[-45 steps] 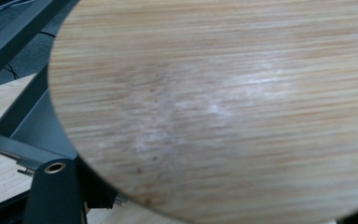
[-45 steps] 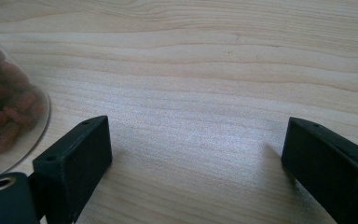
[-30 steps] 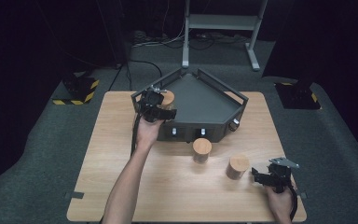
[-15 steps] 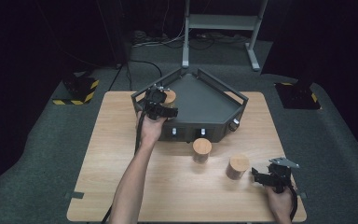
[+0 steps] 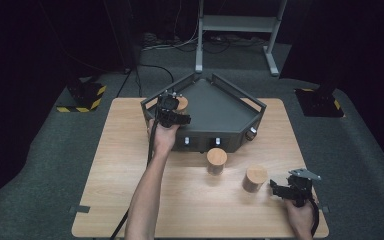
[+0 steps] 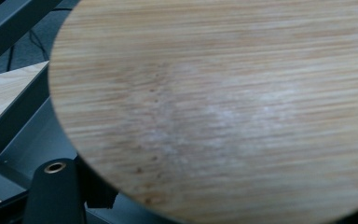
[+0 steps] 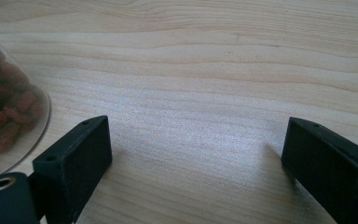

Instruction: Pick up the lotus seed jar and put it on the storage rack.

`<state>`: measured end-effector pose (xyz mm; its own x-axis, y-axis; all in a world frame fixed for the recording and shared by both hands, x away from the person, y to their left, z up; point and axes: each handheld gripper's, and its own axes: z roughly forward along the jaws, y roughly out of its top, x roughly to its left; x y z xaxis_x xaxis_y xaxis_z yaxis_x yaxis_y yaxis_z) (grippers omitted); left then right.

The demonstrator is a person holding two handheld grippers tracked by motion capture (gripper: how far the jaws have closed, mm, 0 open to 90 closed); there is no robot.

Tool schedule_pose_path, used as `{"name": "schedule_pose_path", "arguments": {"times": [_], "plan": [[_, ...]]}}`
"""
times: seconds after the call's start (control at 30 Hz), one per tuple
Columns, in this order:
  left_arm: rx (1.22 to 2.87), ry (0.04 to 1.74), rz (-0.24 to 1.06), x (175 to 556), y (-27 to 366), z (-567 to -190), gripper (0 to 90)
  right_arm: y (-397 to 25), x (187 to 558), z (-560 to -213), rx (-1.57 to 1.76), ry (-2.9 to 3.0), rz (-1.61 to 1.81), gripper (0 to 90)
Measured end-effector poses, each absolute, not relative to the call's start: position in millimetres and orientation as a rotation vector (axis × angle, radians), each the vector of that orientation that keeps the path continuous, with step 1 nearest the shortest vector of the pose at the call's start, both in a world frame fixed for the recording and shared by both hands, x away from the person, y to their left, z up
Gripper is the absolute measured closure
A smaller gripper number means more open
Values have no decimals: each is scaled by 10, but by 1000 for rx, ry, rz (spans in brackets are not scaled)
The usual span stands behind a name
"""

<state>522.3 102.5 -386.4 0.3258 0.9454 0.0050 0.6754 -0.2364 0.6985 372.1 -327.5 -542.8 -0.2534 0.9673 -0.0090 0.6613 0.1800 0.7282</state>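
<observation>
High view: the left gripper grasps a wood-lidded jar at the left corner of the dark tray. Two more jars stand in front of the tray. The right gripper, jaws spread, rests on the table beside them.

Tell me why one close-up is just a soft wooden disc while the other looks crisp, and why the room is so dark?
Left gripper view: the jar's wooden lid sits so near the lens that its grain smears. Right gripper view: the tabletop and both open black jaws are sharp; the glass jar of nuts at the edge is slightly soft. High view: light falls on the table, the surroundings are nearly black.
</observation>
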Motion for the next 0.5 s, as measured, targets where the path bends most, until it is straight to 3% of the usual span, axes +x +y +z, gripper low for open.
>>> {"name": "schedule_pose_path", "arguments": {"times": [0.5], "plan": [[1984,1450,591,5269,1030,-3954,256,-3275,3721,-5428,1526,1986,850,82]]}}
